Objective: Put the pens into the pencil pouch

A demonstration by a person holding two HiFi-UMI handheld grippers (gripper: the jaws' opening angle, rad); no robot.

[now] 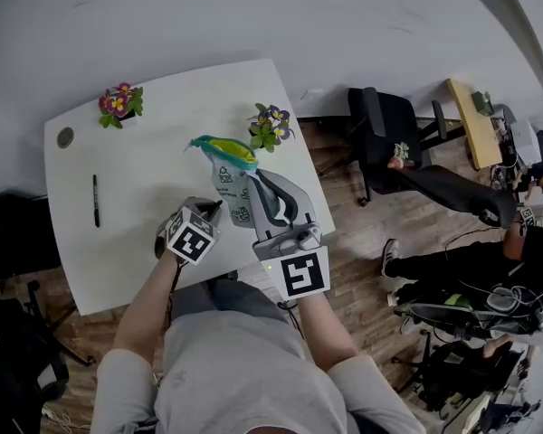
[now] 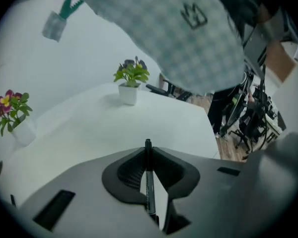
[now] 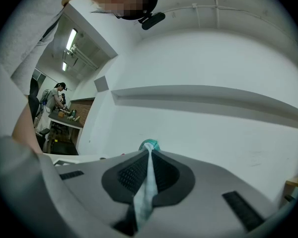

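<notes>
Pale-green checked fabric fills the upper right of the left gripper view: the soft pencil pouch [image 2: 188, 29] with a teal zip hangs there, its top cut off by the frame edge, and a blurred zip tab [image 2: 53, 26] dangles at upper left. Below it the left gripper [image 2: 148, 152] has its jaws closed on a slim black pen [image 2: 148, 182], gripped between the pads; the pen's lower end is hidden behind the jaw bodies. In the right gripper view the right gripper [image 3: 149, 157] is clamped on a fold of the pouch, with only a thin strip and a bit of teal edge showing past the pads. In the head view the pouch hangs mid-frame over the white table [image 1: 145, 134], partly covered by the right gripper. The held pen is mostly hidden behind the left gripper's marker cube [image 1: 192, 235], and its tip seems to end just beside the pouch. A second black pen [image 1: 95, 200] lies on the table at left, well apart from both grippers
</notes>
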